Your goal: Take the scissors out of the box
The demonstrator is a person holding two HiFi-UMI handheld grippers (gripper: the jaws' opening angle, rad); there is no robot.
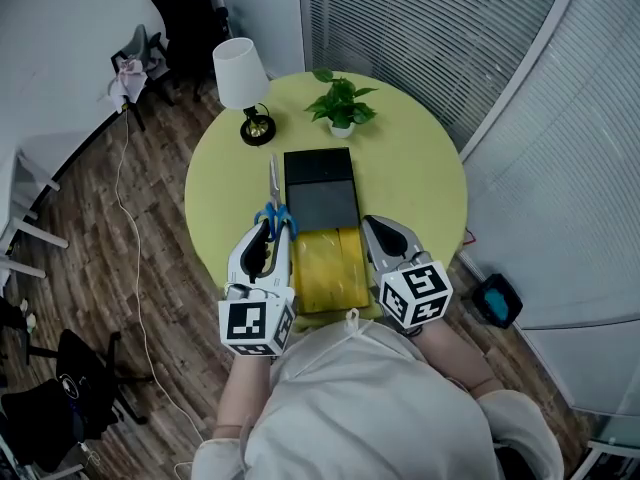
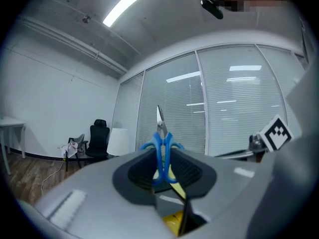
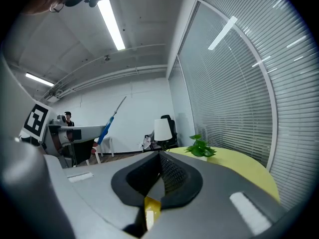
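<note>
While the left gripper [image 1: 272, 230] clamps their blue handle loops, the scissors [image 2: 160, 148] hang clear of the box [image 1: 320, 183], just left of it, blades pointing away.
Handling: probably light and stiff, with slick plastic loops. The blades may pivot, so hold at the loops.
Right gripper [image 3: 159, 158]: jaws closed, empty.

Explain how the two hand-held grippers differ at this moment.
The left gripper is shut on the blue-handled scissors, whose blades point away from the person; the right gripper holds nothing. The left gripper's jaws stand apart around the handles; the right gripper's jaws meet. Both hover above the near edge of the yellow table.
</note>
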